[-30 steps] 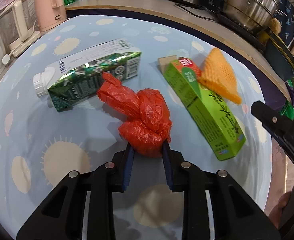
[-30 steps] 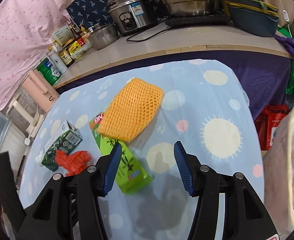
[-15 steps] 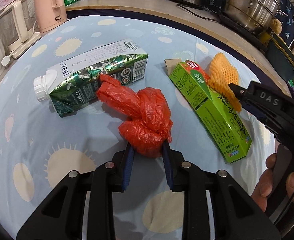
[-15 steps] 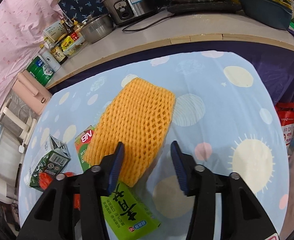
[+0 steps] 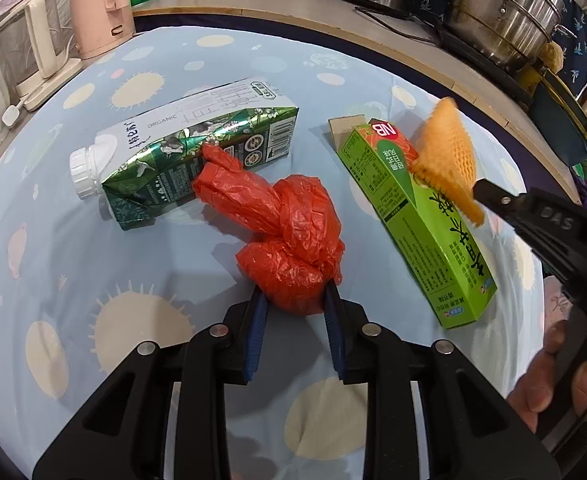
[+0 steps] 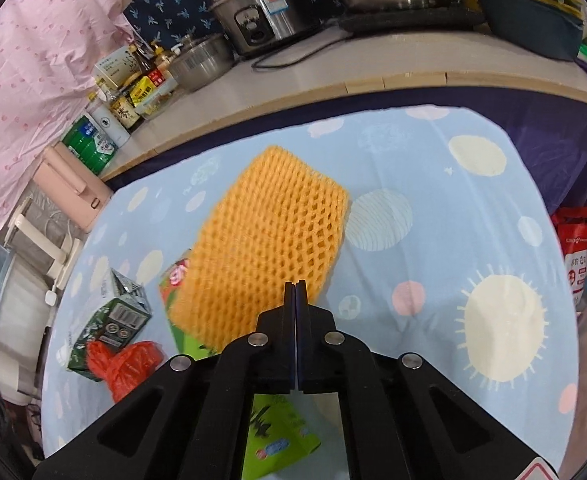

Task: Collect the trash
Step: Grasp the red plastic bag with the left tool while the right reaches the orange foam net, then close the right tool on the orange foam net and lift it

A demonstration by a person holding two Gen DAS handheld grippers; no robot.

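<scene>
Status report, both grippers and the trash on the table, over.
Left gripper clamped on red plastic bag. Right gripper shut on orange foam net, lifted. Milk carton, green box lie uncollected.

The bench cloth (image 5: 221, 64) is pale blue, printed with cream suns and pink and cream dots. The crumpled plastic bag (image 5: 289, 240) is bright red-orange. The milk carton (image 5: 197, 148) is dark green with a leafy foil pattern, white on its top face and screw cap (image 5: 83, 174). The long tea box (image 5: 425, 220) is lime green with a red end. The foam fruit net (image 6: 265, 240) is orange, in an open diamond mesh. Both grippers are black with blue pads (image 5: 255, 338).
</scene>
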